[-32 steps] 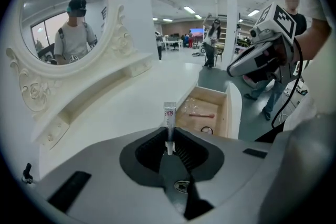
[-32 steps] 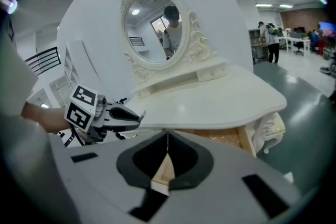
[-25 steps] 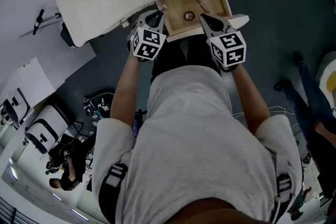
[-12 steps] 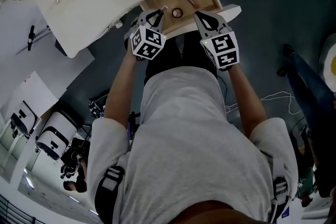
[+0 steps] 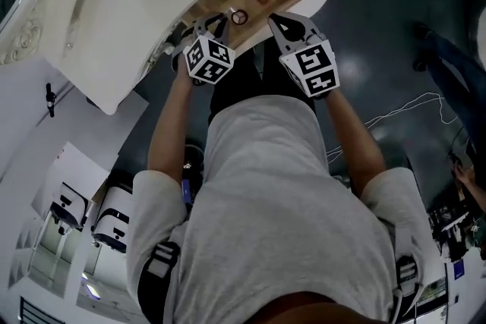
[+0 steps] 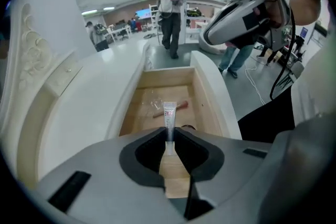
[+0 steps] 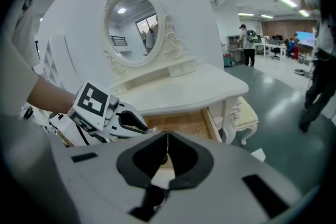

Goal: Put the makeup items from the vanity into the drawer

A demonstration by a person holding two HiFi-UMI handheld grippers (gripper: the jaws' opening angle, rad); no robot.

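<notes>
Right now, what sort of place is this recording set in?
Probably a staged set in a large open workshop or office hall, not a home: a white vanity with an oval mirror stands on a polished floor, with strip lights and people at desks behind.

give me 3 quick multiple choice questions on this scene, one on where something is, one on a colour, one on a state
1. Where is the tube?
A. lying on the vanity top
B. between the jaws of the left gripper
C. on the floor

2. What colour is the inside of the drawer?
A. light wood
B. black
C. red

3. How do the jaws of the right gripper stand?
A. wide apart
B. clamped on a brush
C. together, with nothing between them

Answers:
1 B, the left gripper view shows the tube upright between its jaws, above the open drawer.
2 A, its floor and walls are pale bare wood.
3 C, the right gripper view shows its jaws meeting on nothing.
</notes>
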